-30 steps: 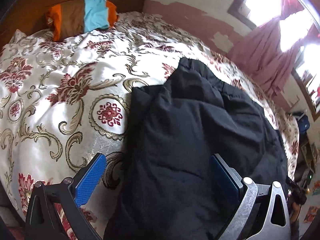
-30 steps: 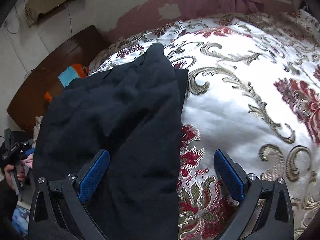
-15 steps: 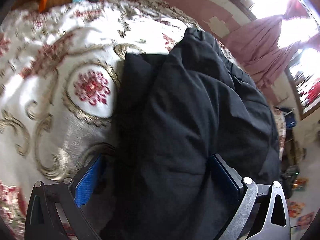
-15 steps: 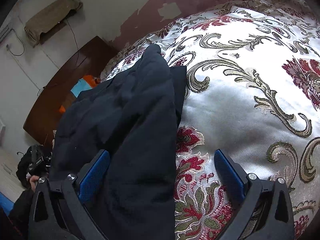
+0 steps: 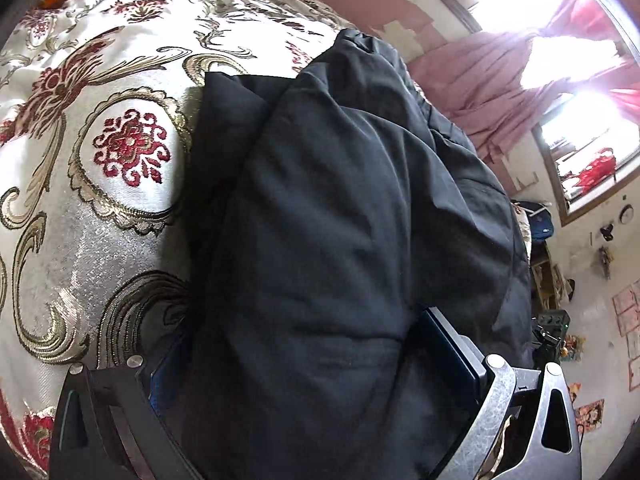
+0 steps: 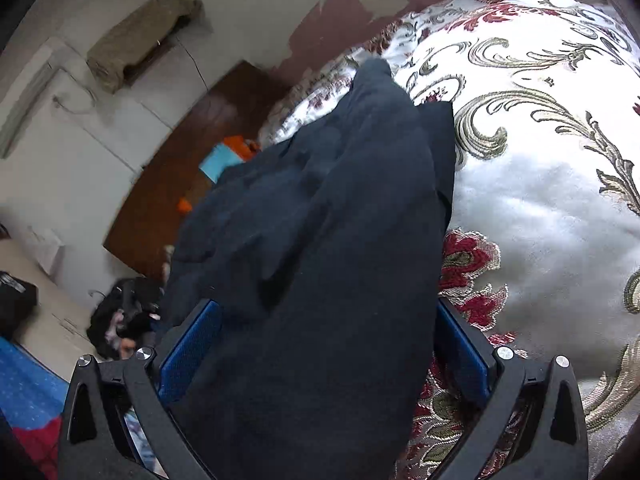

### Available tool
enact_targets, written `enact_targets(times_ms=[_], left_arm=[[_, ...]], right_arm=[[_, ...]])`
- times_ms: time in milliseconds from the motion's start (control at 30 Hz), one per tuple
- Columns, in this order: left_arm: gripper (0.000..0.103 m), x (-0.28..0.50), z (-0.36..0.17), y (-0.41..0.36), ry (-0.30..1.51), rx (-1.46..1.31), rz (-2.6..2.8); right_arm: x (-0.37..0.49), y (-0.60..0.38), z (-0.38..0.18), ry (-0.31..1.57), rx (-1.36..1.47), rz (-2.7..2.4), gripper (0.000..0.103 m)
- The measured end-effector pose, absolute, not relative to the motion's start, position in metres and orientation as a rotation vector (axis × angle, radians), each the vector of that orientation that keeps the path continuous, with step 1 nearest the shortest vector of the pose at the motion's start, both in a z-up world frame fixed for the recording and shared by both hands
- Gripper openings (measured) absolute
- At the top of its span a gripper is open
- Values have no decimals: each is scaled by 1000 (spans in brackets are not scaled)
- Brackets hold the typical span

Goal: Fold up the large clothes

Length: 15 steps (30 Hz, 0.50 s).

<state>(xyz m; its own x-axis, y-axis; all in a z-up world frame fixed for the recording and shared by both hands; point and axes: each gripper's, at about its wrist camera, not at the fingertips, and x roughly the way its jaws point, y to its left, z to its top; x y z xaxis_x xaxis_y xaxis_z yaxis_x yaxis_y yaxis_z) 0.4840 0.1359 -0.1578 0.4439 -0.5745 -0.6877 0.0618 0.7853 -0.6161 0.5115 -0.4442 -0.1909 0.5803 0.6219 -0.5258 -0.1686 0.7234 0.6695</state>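
- Black garment (image 5: 320, 208) lies on the bed, on a floral bedspread (image 5: 100, 184). From the left wrist view it sits right of the bedspread's red medallion and runs from the near edge toward the far side, by the window and pink curtain (image 5: 472, 92).
- It's bunched, not flat: thick rounded folds, at least two layers, w/ a flatter under-layer showing as a squared corner at far left (image 5: 224, 92). Can't tell what kind of garment it is, or where sleeves or hems are.
- Left gripper (image 5: 316, 364): jaws set wide, near end of the cloth heaped between them and hiding most of the left pad. Cloth seems to touch both pads, but can't tell if it's a real pinch or just draped.
- Right gripper (image 6: 324, 344), right wrist view: jaws also wide, blue pads either side of the dark mass (image 6: 320, 220), fabric filling the gap. Same doubt about a firm grip.
- Both grippers are at the near end, so I'd say the step in hand is taking hold of that edge.
- Progress, as I judge it: prob. one rough fold in, given the doubled layers. No tidy rectangle yet; edges don't line up and the top is lumpy.
- Left to do, my guess: close on the near edge, carry it over toward the far end, smooth it, maybe fold again.
- Further out: striped pillow (image 6: 224, 160) by the wooden headboard (image 6: 168, 184); bags on the floor beyond.
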Motion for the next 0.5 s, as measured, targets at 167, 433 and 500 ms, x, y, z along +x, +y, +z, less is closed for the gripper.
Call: enact_targets(times_ms=[167,433,500], left_arm=[[103,492,-161,137,1063,-582,-405],[103,495,-163,132,1064,-564,-404],[103,494,-164,132,1061,-557,-401]], right_arm=[[515,-433,-192,855,578,449,102],[506,-415,-186,867,554,406,72],[507,-405,-181,866,514,383,59]])
